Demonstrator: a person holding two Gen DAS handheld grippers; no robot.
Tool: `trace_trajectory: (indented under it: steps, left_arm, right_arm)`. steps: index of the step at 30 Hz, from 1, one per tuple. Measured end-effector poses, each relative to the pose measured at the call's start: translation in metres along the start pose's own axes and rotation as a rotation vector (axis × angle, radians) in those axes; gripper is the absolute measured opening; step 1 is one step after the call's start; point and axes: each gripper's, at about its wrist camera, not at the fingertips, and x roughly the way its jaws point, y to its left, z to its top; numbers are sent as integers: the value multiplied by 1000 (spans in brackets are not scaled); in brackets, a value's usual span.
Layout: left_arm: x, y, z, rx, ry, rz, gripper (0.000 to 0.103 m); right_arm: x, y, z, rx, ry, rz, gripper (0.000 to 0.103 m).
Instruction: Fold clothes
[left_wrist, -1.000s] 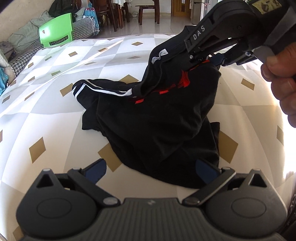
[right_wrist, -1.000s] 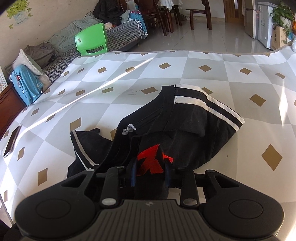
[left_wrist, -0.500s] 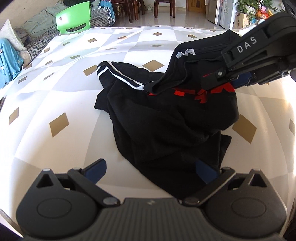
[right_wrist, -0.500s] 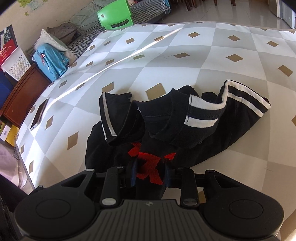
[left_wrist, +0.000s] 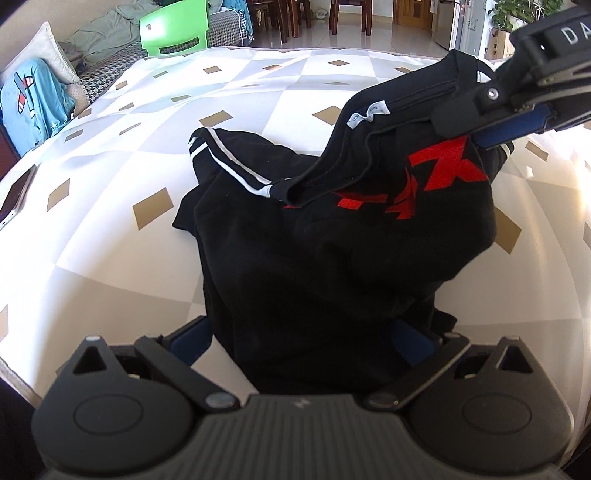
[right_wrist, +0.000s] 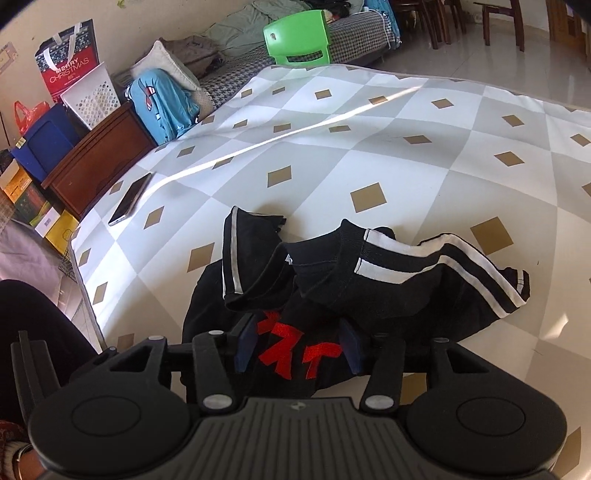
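Note:
A black garment (left_wrist: 332, 258) with white stripes and a red print lies bunched on the patterned bed sheet (left_wrist: 110, 277). My left gripper (left_wrist: 301, 332) stands open low over its near edge, with cloth lying between the wide-spread blue pads (left_wrist: 192, 339). My right gripper (left_wrist: 465, 127) holds up the red-printed part at the upper right of the left wrist view. In the right wrist view the right gripper (right_wrist: 297, 332) has its jaws opening. The red-printed cloth (right_wrist: 291, 354) sits loosely between them. The striped sleeves (right_wrist: 406, 291) lie beyond.
A phone (right_wrist: 130, 199) lies near the sheet's left edge. Beside the bed stand a wooden cabinet (right_wrist: 96, 158), a blue bag (right_wrist: 162, 103) and a green chair (right_wrist: 299, 37). A person's dark-clad leg (right_wrist: 33, 332) is at the near left. The sheet (right_wrist: 406, 147) stretches far beyond the garment.
The right gripper carried the red-printed part rightward in the left wrist view, and its jaws have widened. The striped sleeves have bunched closer together. The left gripper stayed open.

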Motion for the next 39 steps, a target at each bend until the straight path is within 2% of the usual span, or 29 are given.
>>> trace_trajectory:
  steps: [3, 6, 10, 13, 19, 25, 30, 33, 39]
  left_arm:
    - [-2, -2, -4, -6, -2, 9, 103]
    - [-5, -4, -7, -10, -9, 17, 103]
    - [-1, -4, -10, -5, 12, -2, 103]
    - [6, 0, -11, -27, 34, -15, 103]
    - [11, 3, -11, -50, 36, -35, 103]
    - [13, 8, -13, -84, 50, -61, 103]
    - [15, 1, -8, -90, 49, -53, 103]
    - [14, -2, -8, -91, 48, -52, 103]
    - [11, 0, -12, -83, 46, -57, 103]
  right_arm:
    - [-3, -2, 2, 11, -11, -11, 49]
    - [-8, 5, 6, -38, -33, -30, 49]
    - [-26, 9, 14, -109, -121, -95, 50]
    - [-34, 5, 17, -140, -147, -111, 55]
    - [-18, 4, 20, -166, -132, -98, 60]
    - [8, 20, 17, -265, -122, -103, 63]
    - [28, 29, 13, -349, -78, -113, 65]
    - [37, 31, 10, -365, -49, -114, 66]
    - [47, 32, 5, -382, -46, -153, 66]
